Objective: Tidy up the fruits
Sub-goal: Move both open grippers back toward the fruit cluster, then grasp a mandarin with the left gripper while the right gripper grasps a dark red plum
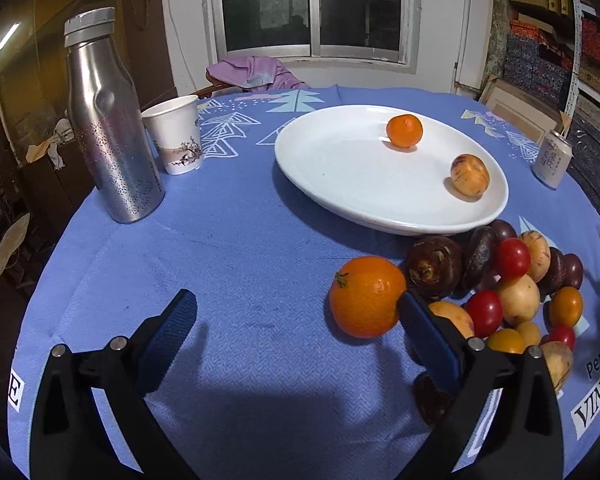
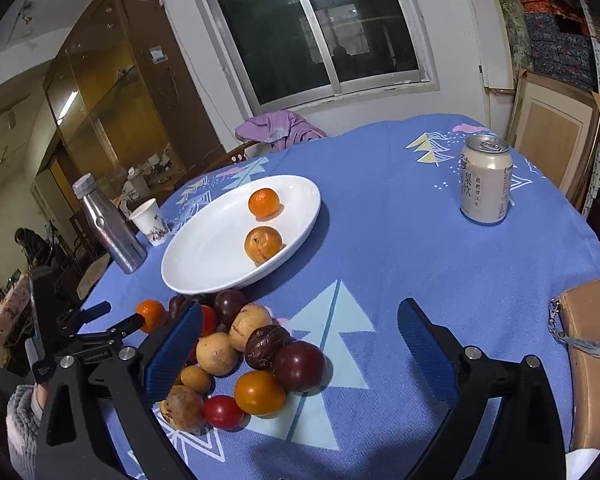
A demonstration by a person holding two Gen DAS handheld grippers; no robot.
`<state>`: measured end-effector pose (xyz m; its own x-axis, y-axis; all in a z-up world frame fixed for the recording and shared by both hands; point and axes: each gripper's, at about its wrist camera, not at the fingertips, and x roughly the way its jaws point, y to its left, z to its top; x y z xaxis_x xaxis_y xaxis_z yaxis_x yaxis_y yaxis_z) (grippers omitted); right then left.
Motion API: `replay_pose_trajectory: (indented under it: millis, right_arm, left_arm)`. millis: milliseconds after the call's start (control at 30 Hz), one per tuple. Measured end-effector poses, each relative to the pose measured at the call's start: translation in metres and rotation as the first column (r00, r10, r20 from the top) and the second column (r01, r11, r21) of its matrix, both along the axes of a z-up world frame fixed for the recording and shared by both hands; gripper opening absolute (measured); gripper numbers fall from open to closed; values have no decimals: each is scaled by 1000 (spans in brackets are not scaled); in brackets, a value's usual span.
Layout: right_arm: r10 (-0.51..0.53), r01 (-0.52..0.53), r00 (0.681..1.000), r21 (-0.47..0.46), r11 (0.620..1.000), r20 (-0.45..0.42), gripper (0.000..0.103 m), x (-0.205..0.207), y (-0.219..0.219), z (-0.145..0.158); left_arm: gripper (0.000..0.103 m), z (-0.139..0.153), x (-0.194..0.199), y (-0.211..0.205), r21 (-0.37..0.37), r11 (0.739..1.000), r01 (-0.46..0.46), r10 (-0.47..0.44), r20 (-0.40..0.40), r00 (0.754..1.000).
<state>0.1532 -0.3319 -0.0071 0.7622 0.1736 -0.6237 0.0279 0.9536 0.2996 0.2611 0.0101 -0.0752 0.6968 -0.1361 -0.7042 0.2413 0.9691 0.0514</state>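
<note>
Fruits [image 2: 256, 360] lie in a pile on the blue tablecloth [image 1: 236, 264], just in front of the white plate [image 1: 340, 168]. Two fruits are on the plate: one small orange [image 1: 404, 131] and one yellow-brown fruit [image 1: 469, 176]. They sit apart from each other.

One big orange [image 1: 366, 297] sits on the cloth at the left edge of the pile. In the pile I can count three red tomatoes, with one [image 1: 512, 257] near the top. There are also some dark purple fruits, some pale yellow ones and a few small orange ones, all touching. Some are hidden, so I cannot count them all.

The left gripper [image 1: 296, 320] has its two blue pads wide apart. Nothing is between them but cloth. Its right pad is just beside the big orange.

The right gripper [image 2: 300, 336] is wide apart too. Its left pad is in front of the pile, and it holds nothing.

One silver bottle [image 1: 108, 120] and one paper cup [image 1: 176, 140] stand left of the plate. One drink can [image 2: 486, 180] stands to the right. One tan pouch [image 2: 592, 344] lies at the table's right edge.
</note>
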Motion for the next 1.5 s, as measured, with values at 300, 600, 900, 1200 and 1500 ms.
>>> replay_pose_trajectory:
  millis: [300,600,900,1200,1500]
  right_arm:
    - [50,-51,999,-83,995,-12,98,-2,18,-8]
    - [8,-11,1000,-99,995,-27,98,1,17,-15]
    - [28,-33,989,-32,999,-147,60,14,12,-38]
    - [86,-49,966,152,987,-243,54,26,5,-63]
    - [106,-66,967,172,983,-231,39,25,10,-62]
  left_arm:
    - [77,-2,2,-20,-38,992,120,-120,0,993]
    - [55,-9,10,-30,-109,976,190,-196,-48,979]
    - [46,-15,18,-20,-226,959,168,-198,-116,973]
    - [46,-17,19,-20,-236,958,165,-195,-112,974]
    - [45,-14,15,-18,-229,958,170,-198,-104,975]
